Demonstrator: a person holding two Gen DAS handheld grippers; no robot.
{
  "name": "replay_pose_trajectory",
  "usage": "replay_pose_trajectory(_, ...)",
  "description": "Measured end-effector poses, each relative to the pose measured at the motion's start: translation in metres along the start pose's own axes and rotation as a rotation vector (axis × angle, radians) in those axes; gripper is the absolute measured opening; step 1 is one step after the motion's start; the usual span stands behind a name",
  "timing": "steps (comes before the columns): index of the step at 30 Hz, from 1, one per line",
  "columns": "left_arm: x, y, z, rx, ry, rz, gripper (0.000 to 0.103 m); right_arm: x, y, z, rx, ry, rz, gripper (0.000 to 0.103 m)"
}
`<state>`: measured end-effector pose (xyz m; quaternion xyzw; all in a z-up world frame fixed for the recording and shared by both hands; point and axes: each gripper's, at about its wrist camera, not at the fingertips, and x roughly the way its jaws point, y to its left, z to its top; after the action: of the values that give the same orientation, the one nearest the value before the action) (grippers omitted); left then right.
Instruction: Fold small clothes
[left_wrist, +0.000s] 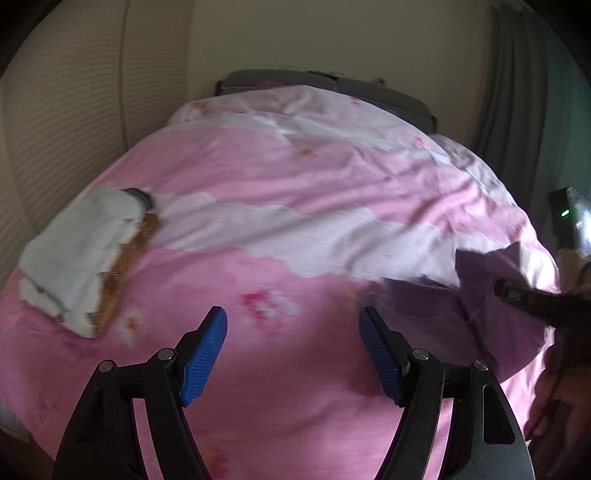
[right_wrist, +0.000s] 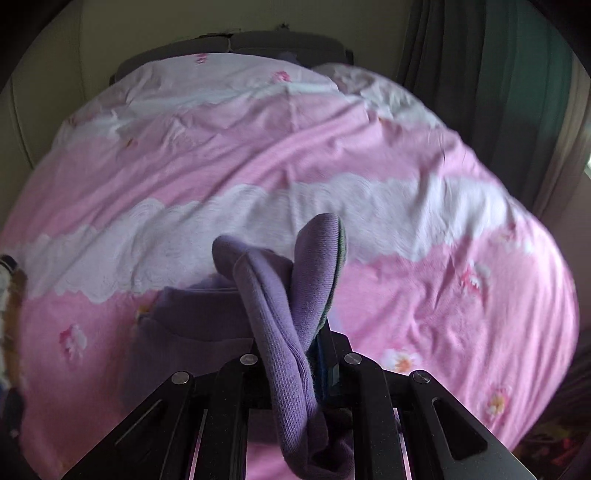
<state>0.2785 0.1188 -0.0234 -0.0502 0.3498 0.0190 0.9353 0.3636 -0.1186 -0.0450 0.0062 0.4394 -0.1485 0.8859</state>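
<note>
A purple knit garment (right_wrist: 291, 295) is pinched in my right gripper (right_wrist: 314, 350), which is shut on its ribbed edge; the rest drapes onto the pink bed below (right_wrist: 184, 332). In the left wrist view the same purple garment (left_wrist: 443, 302) lies at the right with the right gripper's black finger (left_wrist: 524, 295) on it. My left gripper (left_wrist: 293, 354) is open and empty, blue pads wide apart, above the pink bedcover left of the garment. A folded white and brown pile of clothes (left_wrist: 85, 254) lies at the far left.
The bed has a pink and white flowered cover (left_wrist: 277, 184) with a grey headboard (left_wrist: 280, 79) at the far end. A beige wall stands at the left, dark curtains (left_wrist: 517, 92) at the right. A device with a green light (left_wrist: 565, 218) is at the right edge.
</note>
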Motion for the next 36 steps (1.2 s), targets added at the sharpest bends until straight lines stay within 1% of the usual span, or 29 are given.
replay_pose_trajectory(3, -0.004, 0.038, 0.000, -0.045, 0.000, 0.001, 0.081, 0.005, 0.046, -0.009, -0.050, 0.015, -0.063, 0.016)
replay_pose_trajectory(5, -0.004, 0.057, -0.002, -0.064, 0.005, -0.001, 0.081, 0.017, 0.076, -0.019, -0.090, 0.020, -0.129, 0.016)
replay_pose_trajectory(7, -0.003, 0.072, -0.006, -0.068, 0.006, 0.018, 0.081, 0.031, 0.101, -0.031, -0.124, 0.030, -0.191, 0.016)
replay_pose_trajectory(9, 0.003, 0.089, -0.013, -0.081, 0.019, 0.035, 0.081, 0.039, 0.121, -0.042, -0.128, 0.037, -0.216, 0.016)
replay_pose_trajectory(12, 0.012, 0.106, -0.019, -0.114, 0.040, 0.043, 0.081, 0.044, 0.142, -0.051, -0.155, 0.012, -0.242, 0.017)
replay_pose_trajectory(14, 0.018, 0.112, -0.022, -0.120, 0.050, 0.048, 0.081, 0.054, 0.148, -0.057, -0.168, 0.016, -0.249, 0.018)
replay_pose_trajectory(16, 0.023, 0.113, -0.026, -0.110, 0.059, 0.053, 0.081, 0.063, 0.153, -0.064, -0.193, 0.011, -0.261, 0.022)
replay_pose_trajectory(18, 0.026, 0.112, -0.027, -0.105, 0.068, 0.053, 0.081, 0.063, 0.159, -0.068, -0.230, -0.021, -0.279, 0.026)
replay_pose_trajectory(19, 0.026, 0.112, -0.028, -0.104, 0.069, 0.051, 0.081, 0.059, 0.159, -0.068, -0.234, -0.037, -0.275, 0.028)
replay_pose_trajectory(21, 0.024, 0.109, -0.028, -0.100, 0.068, 0.050, 0.081, 0.048, 0.153, -0.066, -0.209, -0.058, -0.220, 0.037)
replay_pose_trajectory(23, 0.020, 0.106, -0.026, -0.097, 0.063, 0.051, 0.081, 0.034, 0.147, -0.062, -0.190, -0.075, -0.156, 0.042)
replay_pose_trajectory(24, 0.016, 0.103, -0.025, -0.093, 0.059, 0.052, 0.081, 0.026, 0.144, -0.061, -0.183, -0.086, -0.117, 0.046)
replay_pose_trajectory(25, 0.014, 0.101, -0.024, -0.088, 0.055, 0.052, 0.081, 0.015, 0.139, -0.060, -0.174, -0.103, -0.066, 0.048)
replay_pose_trajectory(27, 0.007, 0.093, -0.020, -0.069, 0.044, 0.055, 0.081, -0.003, 0.130, -0.059, -0.160, -0.135, 0.002, 0.057)
replay_pose_trajectory(29, 0.001, 0.084, -0.018, -0.054, 0.038, 0.053, 0.081, -0.024, 0.116, -0.061, -0.143, -0.179, 0.069, 0.060)
replay_pose_trajectory(32, -0.007, 0.065, -0.015, -0.028, 0.023, 0.036, 0.081, -0.054, 0.081, -0.066, -0.106, -0.245, 0.170, 0.060)
replay_pose_trajectory(34, -0.011, 0.046, -0.013, -0.004, 0.013, 0.012, 0.081, -0.067, 0.057, -0.068, -0.084, -0.282, 0.214, 0.061)
replay_pose_trajectory(35, -0.012, 0.038, -0.012, 0.006, 0.009, 0.001, 0.081, -0.073, 0.041, -0.071, -0.074, -0.305, 0.227, 0.063)
replay_pose_trajectory(36, -0.012, 0.029, -0.011, 0.015, 0.006, -0.010, 0.081, -0.078, 0.024, -0.075, -0.065, -0.327, 0.230, 0.067)
